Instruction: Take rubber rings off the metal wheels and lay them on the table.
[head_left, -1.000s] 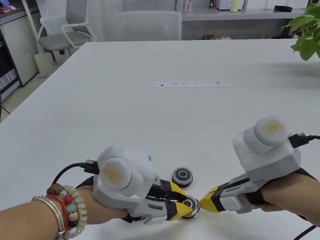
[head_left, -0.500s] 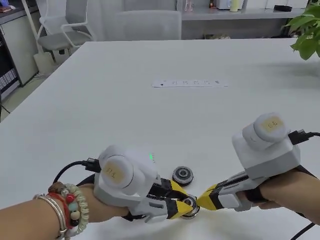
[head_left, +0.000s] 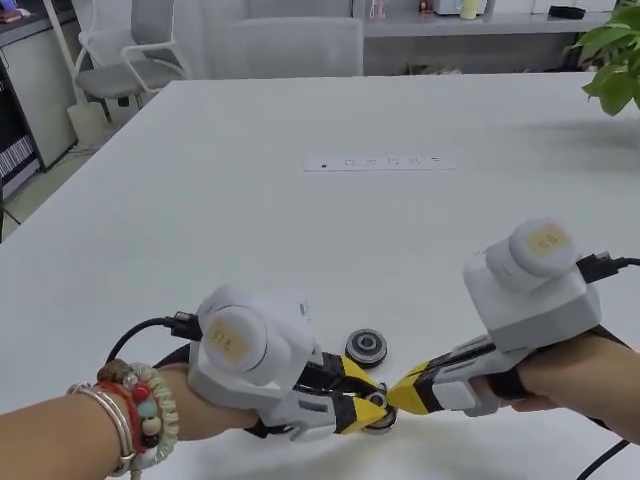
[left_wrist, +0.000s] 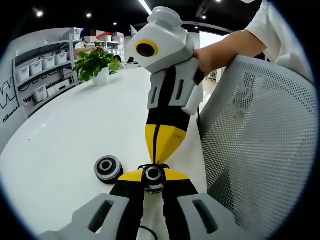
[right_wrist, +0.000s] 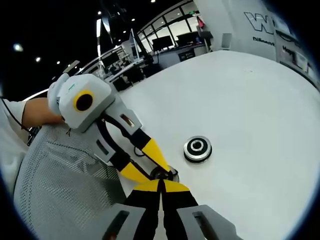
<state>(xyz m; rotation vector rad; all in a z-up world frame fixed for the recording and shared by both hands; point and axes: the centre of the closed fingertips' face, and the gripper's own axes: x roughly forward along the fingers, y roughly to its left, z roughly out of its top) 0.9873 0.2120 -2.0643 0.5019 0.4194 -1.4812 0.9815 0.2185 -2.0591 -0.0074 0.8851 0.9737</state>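
- Left gripper (head_left: 374, 410), mine, sits low near the table's front edge. Its yellow jaws are part closed and clamp a small metal wheel (left_wrist: 153, 176) from both sides.
- Beaded bracelets (head_left: 135, 415) on my left wrist, behind that gripper.
- Right gripper (head_left: 398, 398) faces it tip to tip. Its jaws are pressed together to a point that touches the wheel's rim. Can't tell if they pinch the black rubber ring (left_wrist: 153, 167).
- 2nd wheel (head_left: 366, 347) lies flat on the white table (head_left: 300, 230), just beyond both grippers, apart from them.
- Mid-table, further back: white power strip (head_left: 380, 162), lying crosswise.
- Far end: grey office chair (head_left: 130, 60) to the left, green plant (head_left: 612, 60) at the right edge.
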